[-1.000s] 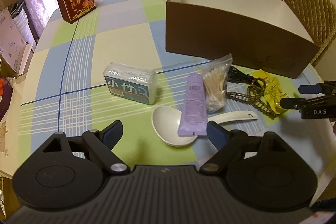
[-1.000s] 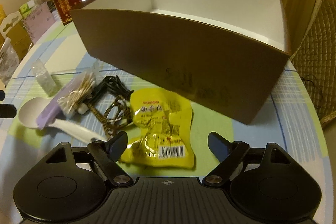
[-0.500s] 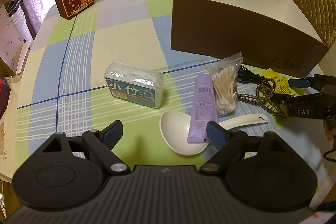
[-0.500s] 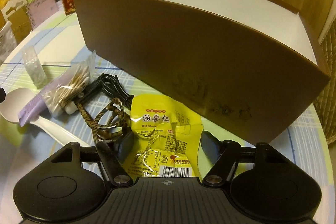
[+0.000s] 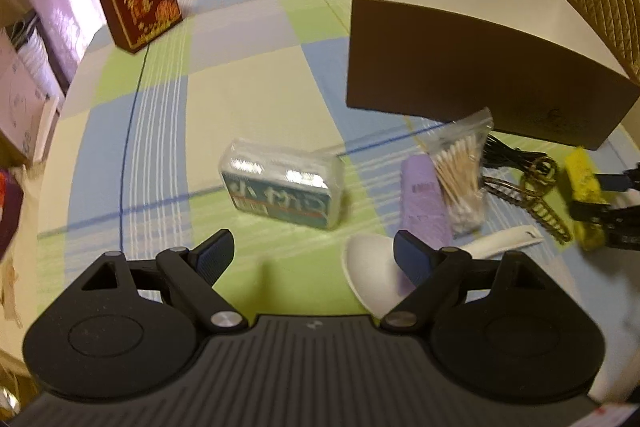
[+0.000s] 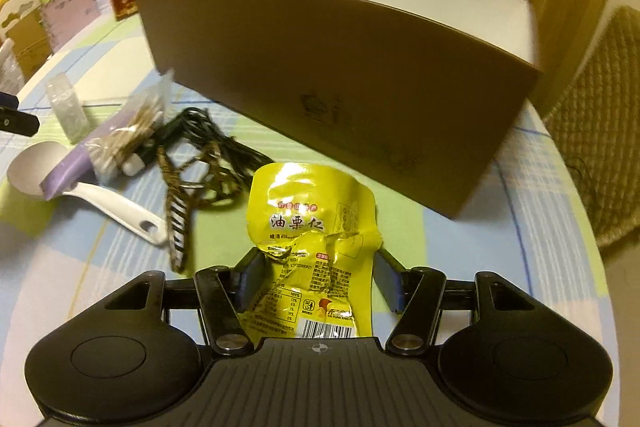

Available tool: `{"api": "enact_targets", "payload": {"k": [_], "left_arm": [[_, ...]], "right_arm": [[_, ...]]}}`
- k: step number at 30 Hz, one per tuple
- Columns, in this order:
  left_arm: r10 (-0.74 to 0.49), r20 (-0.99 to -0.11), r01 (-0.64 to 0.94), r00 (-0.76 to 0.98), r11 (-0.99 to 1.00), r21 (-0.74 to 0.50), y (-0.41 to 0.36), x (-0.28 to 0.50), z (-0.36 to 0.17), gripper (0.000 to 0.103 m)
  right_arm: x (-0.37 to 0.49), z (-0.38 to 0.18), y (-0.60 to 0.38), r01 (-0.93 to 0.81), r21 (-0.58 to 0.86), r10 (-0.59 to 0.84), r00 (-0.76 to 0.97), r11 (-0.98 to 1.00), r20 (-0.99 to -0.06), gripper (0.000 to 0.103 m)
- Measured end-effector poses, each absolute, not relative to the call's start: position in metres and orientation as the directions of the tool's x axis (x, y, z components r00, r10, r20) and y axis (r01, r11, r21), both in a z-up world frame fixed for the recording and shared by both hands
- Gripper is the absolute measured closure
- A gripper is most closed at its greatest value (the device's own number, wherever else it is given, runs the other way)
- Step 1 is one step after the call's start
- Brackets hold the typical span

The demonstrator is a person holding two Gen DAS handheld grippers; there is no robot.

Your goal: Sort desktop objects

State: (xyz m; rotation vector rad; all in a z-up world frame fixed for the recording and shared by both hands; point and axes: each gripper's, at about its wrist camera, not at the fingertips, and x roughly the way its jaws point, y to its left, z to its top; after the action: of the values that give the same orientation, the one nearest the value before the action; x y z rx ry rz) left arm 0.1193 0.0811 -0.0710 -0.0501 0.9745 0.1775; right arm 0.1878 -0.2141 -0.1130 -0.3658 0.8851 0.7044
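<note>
The right gripper (image 6: 318,277) has just been closing and its fingers (image 6: 252,277) now press both sides of the yellow snack packet (image 6: 310,227), crumpling it. The packet lies on the bench (image 6: 460,247) in front of the brown box (image 6: 320,99), its long axis running from the gripper toward the box, barcode end nearest the camera. The left gripper (image 5: 314,253) is wide open and empty above the bench, near the white spoon (image 5: 374,281).
</note>
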Motion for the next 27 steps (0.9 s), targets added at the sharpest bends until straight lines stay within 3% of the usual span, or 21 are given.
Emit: {"api": "enact_targets", "payload": {"k": [9,16,27], "left_arm": [[0.111,-0.808,-0.093,0.578,0.993,0.069,0.108,0.143,-0.081,0.017],[0.029,-0.801,0.006,0.598,0.999,0.040,0.118,0.158,-0.089,0.012],[0.024,-0.799,0.025,0.601,0.998,0.049,0.119,0.162,-0.100,0.019]], "right_arm": [[0.201,-0.110,-0.230,-0.626,-0.010,0.357,0.459,0.780,-0.813,0.046],[0.200,-0.110,-0.231,-0.609,-0.012,0.347,0.468,0.793,-0.813,0.045],[0.198,-0.108,-0.232,-0.595,-0.011,0.330,0.462,0.804,-0.823,0.046]]}}
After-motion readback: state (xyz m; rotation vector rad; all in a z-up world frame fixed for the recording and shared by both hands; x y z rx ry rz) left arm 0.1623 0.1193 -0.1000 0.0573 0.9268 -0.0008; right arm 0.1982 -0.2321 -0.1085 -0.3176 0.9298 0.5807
